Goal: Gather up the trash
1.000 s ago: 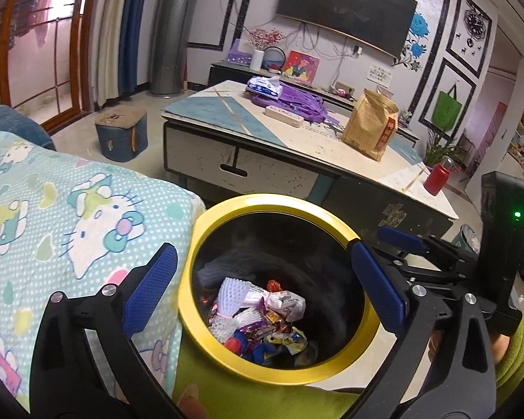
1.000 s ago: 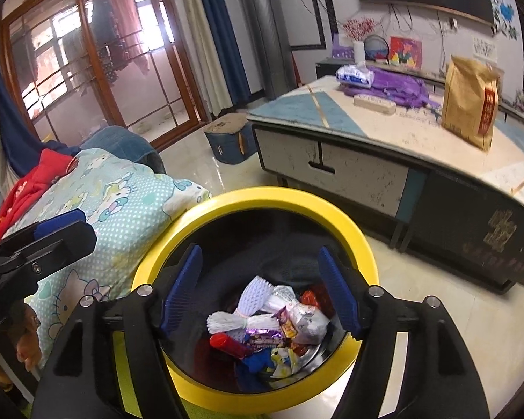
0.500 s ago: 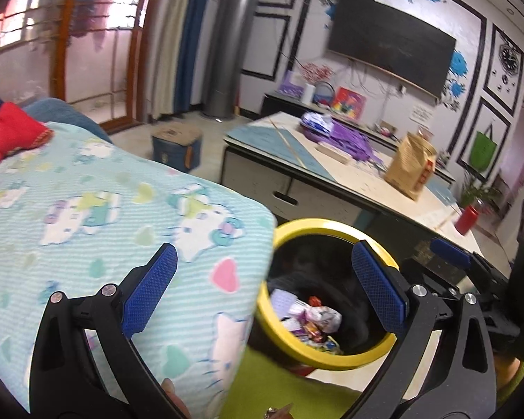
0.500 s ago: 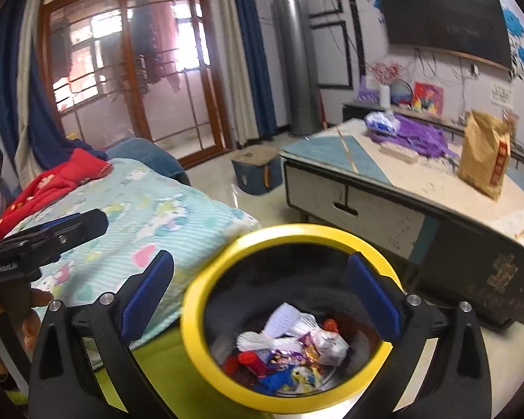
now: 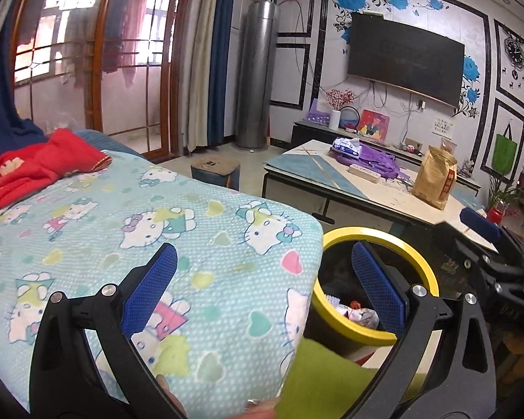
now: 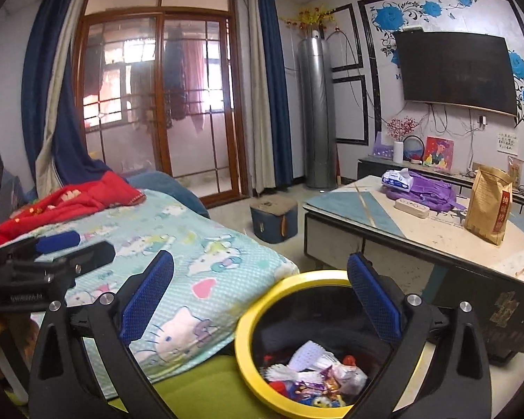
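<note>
A: Item one, bin (image 6: 242,317): black inside, yellow rim, standing on the floor at the corner of the bed. Lies at 5 o'clock in the right wrist view, partly between the blue pads (image 6: 146,300).

B: Contents?

A: Trash (image 6: 314,373) heaped at the bottom: white plastic pieces, coloured wrappers, something red. Not touched by either tool.

B: Right gripper (image 6: 260,302)?

A: Spread wide, having just been opening; nothing pressed between the pads. Rim of the bin below and beyond the right pad.

B: Left gripper (image 5: 265,288)?

A: Spread wide too, empty. Over the cartoon-cat bedspread (image 5: 199,216); bin at 4 o'clock in that view, its near side hidden behind the right pad and the bed corner.

B: Surroundings?

A: Red garment (image 6: 73,199) at 9 o'clock on the bed. Low table (image 6: 433,241) at 3 o'clock, bearing a brown paper bag (image 6: 489,206), purple cloth (image 6: 426,188), tissue pack (image 6: 396,178). Dark screen (image 6: 457,70) on the wall at 2 o'clock. Blue stool (image 6: 274,218) near the glass door (image 6: 164,111).
</note>
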Tool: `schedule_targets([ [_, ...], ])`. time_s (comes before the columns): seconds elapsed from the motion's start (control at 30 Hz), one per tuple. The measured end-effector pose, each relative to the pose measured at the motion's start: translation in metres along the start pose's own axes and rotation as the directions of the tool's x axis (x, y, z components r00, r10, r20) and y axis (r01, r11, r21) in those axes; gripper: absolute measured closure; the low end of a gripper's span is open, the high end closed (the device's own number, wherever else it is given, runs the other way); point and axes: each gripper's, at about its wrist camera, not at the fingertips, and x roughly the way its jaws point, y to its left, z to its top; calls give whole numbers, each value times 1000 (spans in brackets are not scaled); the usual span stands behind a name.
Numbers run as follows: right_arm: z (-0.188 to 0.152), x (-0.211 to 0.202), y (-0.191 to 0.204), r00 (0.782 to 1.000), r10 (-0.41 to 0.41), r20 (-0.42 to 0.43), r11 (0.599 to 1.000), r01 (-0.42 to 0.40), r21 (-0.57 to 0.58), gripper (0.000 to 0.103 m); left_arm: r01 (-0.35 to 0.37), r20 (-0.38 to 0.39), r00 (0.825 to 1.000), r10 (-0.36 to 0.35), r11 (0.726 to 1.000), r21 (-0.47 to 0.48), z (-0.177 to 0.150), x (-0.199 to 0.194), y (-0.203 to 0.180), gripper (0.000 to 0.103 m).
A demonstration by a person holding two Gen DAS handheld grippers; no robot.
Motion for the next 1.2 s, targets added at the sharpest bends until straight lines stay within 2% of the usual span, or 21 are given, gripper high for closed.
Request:
schedule_targets([
  [0.13, -3, 3, 8, 1000, 0, -14, 999, -1, -42, 6, -13, 23, 1000, 13, 1000, -4, -6, -9, 3, 11],
  [0.37, -8, 2, 8, 1000, -4, -9, 999, 4, -37, 6, -8, 50, 999, 9, 1000, -19, -8, -14, 5, 11],
  [1.2, -12, 7, 8, 1000, -9, -26, 1000, 8, -28, 6, -12, 54, 998, 13, 1000, -23, -9, -15, 8, 11],
])
